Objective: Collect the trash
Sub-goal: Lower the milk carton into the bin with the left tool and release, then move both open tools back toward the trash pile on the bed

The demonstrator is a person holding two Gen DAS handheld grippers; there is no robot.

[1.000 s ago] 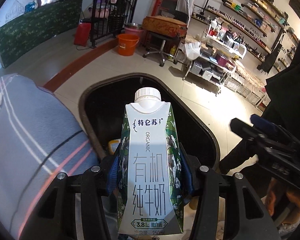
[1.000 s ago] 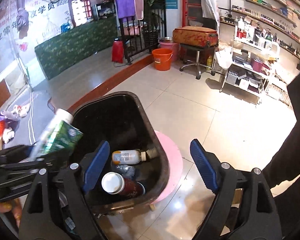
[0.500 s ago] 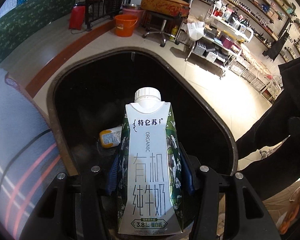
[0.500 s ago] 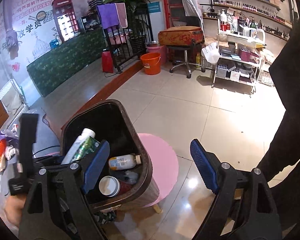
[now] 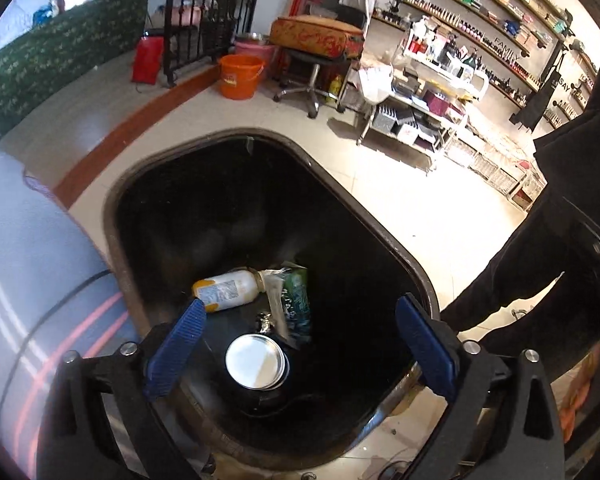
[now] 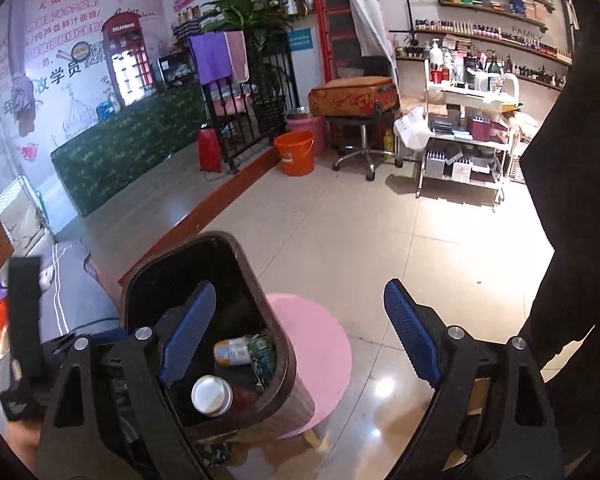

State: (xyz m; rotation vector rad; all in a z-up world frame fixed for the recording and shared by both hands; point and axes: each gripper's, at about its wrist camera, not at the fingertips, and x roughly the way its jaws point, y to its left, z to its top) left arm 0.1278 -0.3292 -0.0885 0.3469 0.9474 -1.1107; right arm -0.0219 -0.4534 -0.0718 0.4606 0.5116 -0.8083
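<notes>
A dark bin [image 5: 112, 216] stands on the floor below me; it also shows in the right wrist view [image 6: 256, 300]. Inside lie the green milk carton [image 5: 296, 300], a yellow-labelled bottle [image 5: 226, 290] and a cup with a white lid [image 5: 256, 362]. The carton also shows in the right wrist view [image 6: 262, 354]. My left gripper [image 5: 300, 336] is open and empty above the bin's mouth. My right gripper [image 6: 300, 336] is open and empty, above the bin's right rim and a pink stool.
A pink round stool [image 6: 320, 344] stands right of the bin. A grey striped bed cover [image 5: 28, 272] lies to the left. An orange bucket [image 6: 295, 153], a swivel stool [image 6: 360, 136] and a white trolley [image 6: 464, 136] stand farther back on the tiled floor.
My left gripper has opened and let go of the milk carton, which now lies in the bin. The right gripper has drawn back a little and stays open.
</notes>
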